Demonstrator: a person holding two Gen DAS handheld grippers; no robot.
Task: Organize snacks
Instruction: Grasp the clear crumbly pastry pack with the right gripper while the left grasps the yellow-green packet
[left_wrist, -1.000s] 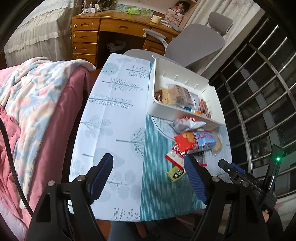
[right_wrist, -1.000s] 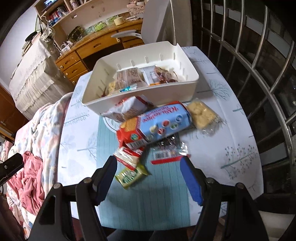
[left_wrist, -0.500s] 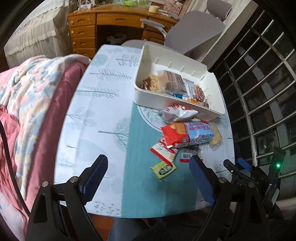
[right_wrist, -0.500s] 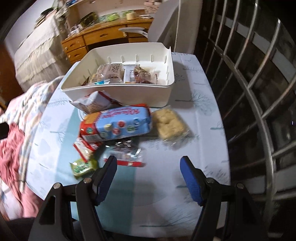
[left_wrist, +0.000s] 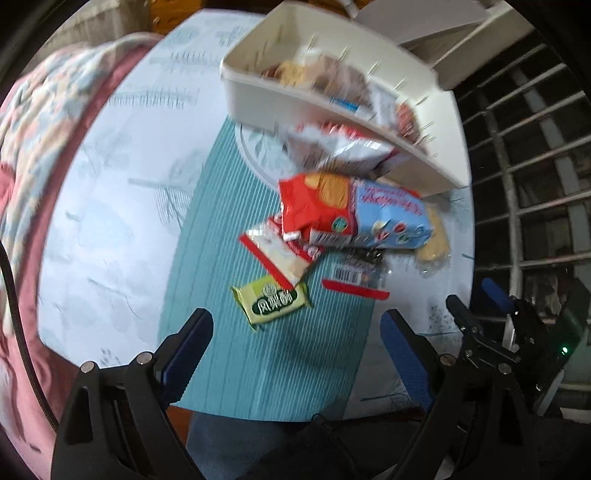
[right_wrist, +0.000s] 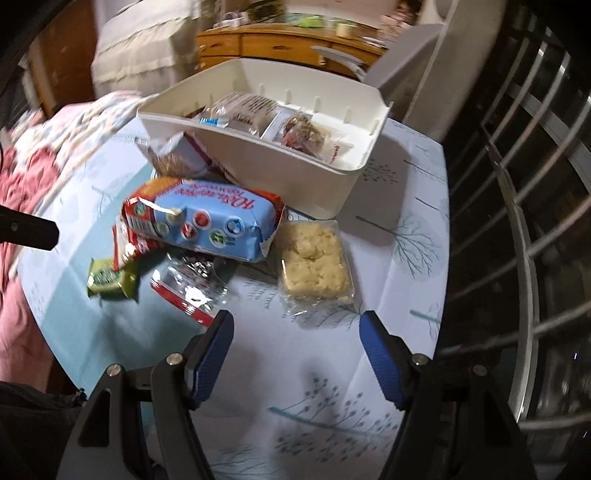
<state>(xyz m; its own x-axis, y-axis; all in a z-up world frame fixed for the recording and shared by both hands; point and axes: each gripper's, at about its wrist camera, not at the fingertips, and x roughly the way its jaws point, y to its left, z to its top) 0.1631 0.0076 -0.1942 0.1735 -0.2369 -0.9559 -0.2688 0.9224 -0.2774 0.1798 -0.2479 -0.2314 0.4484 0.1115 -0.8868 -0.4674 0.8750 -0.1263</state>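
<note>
A white bin with several snacks inside stands at the table's far side. In front of it lie a red-and-blue biscuit pack, a small green packet, a red-edged clear packet, a clear wrapper with a red strip and a clear-wrapped pale cake. My left gripper hangs just short of the green packet, its jaws opening, nothing between them. My right gripper is open and empty just short of the pale cake.
A pink and floral blanket lies along the table's left side. A metal window grille runs along the right. A wooden desk and a grey chair stand behind the table. The right gripper shows at the left wrist view's lower right.
Both grippers have dropped closer to the snack pile. The left gripper's jaws have spread wider and now frame the green packet; the right view has rolled and swung toward the pale cake.
</note>
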